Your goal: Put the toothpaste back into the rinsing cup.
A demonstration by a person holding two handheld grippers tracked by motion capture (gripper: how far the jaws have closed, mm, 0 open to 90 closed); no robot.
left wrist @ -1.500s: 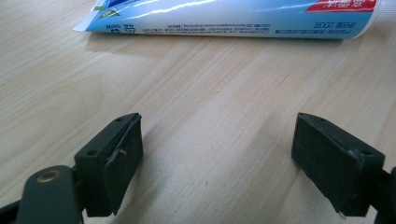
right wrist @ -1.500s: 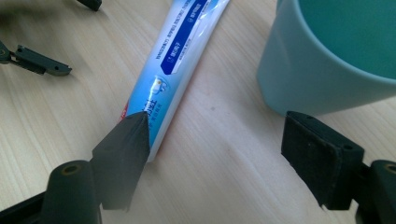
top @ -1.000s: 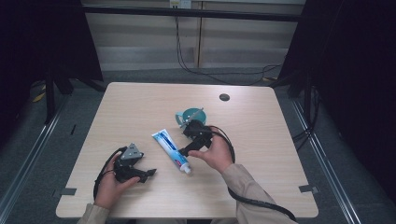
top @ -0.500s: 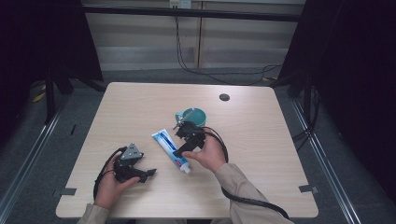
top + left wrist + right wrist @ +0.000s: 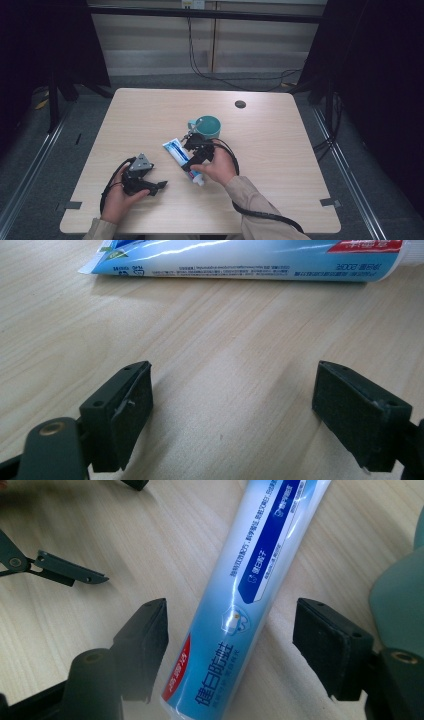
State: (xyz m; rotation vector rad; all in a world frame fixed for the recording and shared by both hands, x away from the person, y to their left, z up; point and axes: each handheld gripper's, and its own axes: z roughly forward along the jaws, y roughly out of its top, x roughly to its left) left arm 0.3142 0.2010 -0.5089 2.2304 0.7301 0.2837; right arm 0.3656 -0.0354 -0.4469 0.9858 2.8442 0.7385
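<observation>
Glossy blue-and-white toothpaste tube point(image 5: 250, 595) lies flat on the pale wood-grain desk point(image 5: 300, 150), near its middle and a little toward the near edge, with the right gripper point(image 5: 230, 645) straddling it.

The right gripper's matte black jaws stand released, one either side of the smooth plastic tube near its red-printed cap end, neither clearly touching it. The tube is long and rounded, flattening to a crimped tail that points toward the far left corner; a dark blue panel carries white lettering. The left gripper point(image 5: 232, 410), near the front left edge, rests with jaws spread wide over bare desk. A round teal mug point(image 5: 207, 127) stands just beyond the tube.
</observation>
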